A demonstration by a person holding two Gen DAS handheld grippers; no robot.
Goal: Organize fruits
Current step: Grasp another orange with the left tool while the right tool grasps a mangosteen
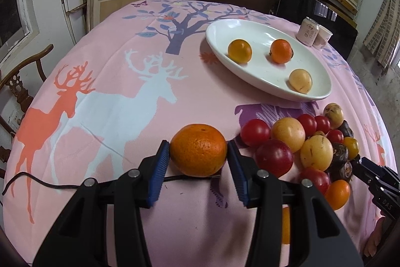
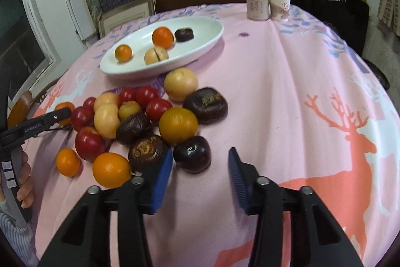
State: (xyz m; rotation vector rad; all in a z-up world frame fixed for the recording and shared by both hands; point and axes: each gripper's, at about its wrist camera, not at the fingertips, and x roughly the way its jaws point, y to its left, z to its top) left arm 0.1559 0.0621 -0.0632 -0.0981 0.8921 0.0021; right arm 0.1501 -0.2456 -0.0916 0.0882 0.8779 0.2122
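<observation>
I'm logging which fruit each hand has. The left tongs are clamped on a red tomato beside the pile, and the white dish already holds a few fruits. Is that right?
Not quite. The left tongs are clamped on an orange, not a red tomato, as the left wrist view shows. The rest stands: it sits beside the pile, and the white dish already holds a few fruits.

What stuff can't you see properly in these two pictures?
- Left wrist view: the dark fruit on the white plate is almost hidden behind an orange.
- Left wrist view: an orange fruit is mostly hidden behind the left gripper.
- Both views: the print on the can and paper cup is too small to read.
</observation>
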